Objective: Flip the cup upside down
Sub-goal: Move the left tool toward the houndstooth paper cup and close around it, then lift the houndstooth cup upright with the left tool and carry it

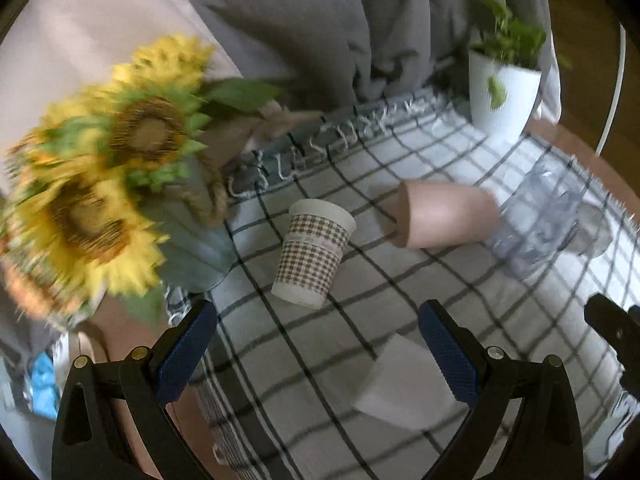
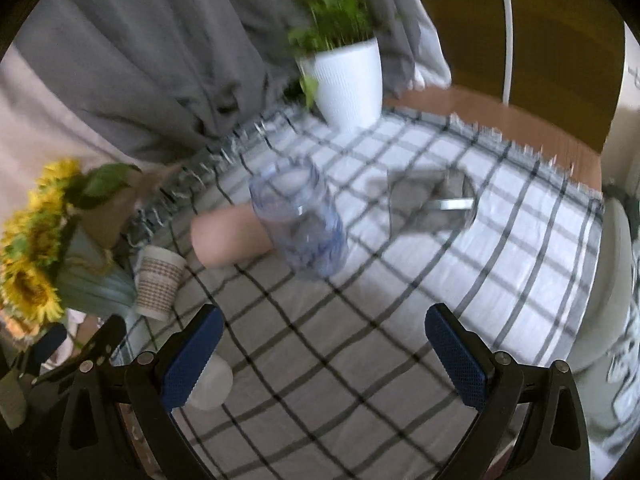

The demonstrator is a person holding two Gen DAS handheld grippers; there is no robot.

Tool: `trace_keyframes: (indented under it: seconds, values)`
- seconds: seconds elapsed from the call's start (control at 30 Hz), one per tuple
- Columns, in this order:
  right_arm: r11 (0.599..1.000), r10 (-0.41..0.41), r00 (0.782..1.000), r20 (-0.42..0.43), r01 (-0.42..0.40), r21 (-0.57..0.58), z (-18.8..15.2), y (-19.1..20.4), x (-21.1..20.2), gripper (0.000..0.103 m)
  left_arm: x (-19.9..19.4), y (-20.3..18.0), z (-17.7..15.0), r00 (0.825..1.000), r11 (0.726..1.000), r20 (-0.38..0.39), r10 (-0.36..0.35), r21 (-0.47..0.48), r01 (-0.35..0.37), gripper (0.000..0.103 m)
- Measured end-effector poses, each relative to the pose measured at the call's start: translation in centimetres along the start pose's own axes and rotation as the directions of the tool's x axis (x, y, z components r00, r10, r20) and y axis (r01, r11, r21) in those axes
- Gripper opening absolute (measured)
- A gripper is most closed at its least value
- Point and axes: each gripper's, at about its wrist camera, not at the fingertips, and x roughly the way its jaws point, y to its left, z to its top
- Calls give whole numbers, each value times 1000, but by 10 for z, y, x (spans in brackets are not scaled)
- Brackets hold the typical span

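In the left wrist view, the left gripper (image 1: 318, 344) hangs over the checked cloth (image 1: 400, 300) with its blue jaws wide apart and nothing between them. The paper cup (image 1: 314, 252) stands a little ahead of it, with its wide mouth up and a brown check pattern on its side. It looks light and thin, so a hard squeeze could crush it. A gentle hold around the middle band looks best. Its inside cannot be seen. A pink cup (image 1: 444, 216) lies on its side just behind, touching a clear jar (image 1: 540, 220). A blurry vase of sunflowers (image 1: 100, 184) stands just beside the paper cup.

In the right wrist view, the right gripper (image 2: 324, 350) also has its jaws wide apart and holds nothing. The paper cup (image 2: 158, 284) is far off to its left, next to the sunflowers. The clear jar (image 2: 300, 220) looks empty. A white pot (image 2: 348, 80) with green leaves stands at the back.
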Motion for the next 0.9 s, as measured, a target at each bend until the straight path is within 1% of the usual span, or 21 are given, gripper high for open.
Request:
trace_keyframes:
  seconds: [0.07, 0.13, 0.23, 0.27, 0.37, 0.47, 0.57, 0.67, 0.73, 0.8, 0.87, 0.9]
  values:
    - [999, -12, 999, -50, 14, 33, -1, 5, 15, 102, 20, 0, 8, 999, 1000, -37, -1, 31, 2, 103]
    - [998, -24, 996, -84, 29, 58, -3, 10, 26, 102, 40, -3, 15, 997, 997, -75, 13, 75, -8, 102]
    - [994, -56, 992, -115, 66, 88, -5, 17, 41, 102, 66, -10, 21, 994, 991, -101, 44, 132, -30, 101]
    - [992, -64, 990, -128, 76, 97, -5, 19, 46, 102, 74, -10, 23, 993, 989, -110, 44, 144, -27, 100]
    - [988, -72, 988, -140, 90, 127, -3, 24, 54, 102, 96, -8, 29, 988, 987, -148, 39, 160, -15, 100]
    - [983, -77, 987, -143, 99, 153, -1, 30, 58, 102, 114, -10, 32, 982, 982, -181, 45, 188, -10, 97]
    - [981, -82, 987, -141, 105, 166, 2, 35, 62, 102, 126, -11, 34, 979, 977, -197, 55, 214, -12, 89]
    - [978, -90, 986, -140, 115, 175, 4, 38, 65, 102, 134, -9, 36, 976, 975, -204, 70, 220, -24, 85]
    - [976, -92, 986, -142, 117, 181, 6, 40, 67, 102, 139, -6, 37, 975, 977, -216, 58, 212, -12, 79]
    - [975, -94, 985, -142, 121, 189, 6, 40, 68, 102, 142, -6, 37, 973, 978, -223, 53, 209, -6, 69]
    - [973, -99, 984, -145, 126, 196, 6, 39, 69, 102, 145, -6, 37, 973, 978, -230, 38, 206, 11, 62]
    - [972, -99, 984, -147, 127, 196, 6, 39, 69, 102, 146, -7, 36, 973, 978, -227, 35, 210, 14, 62]
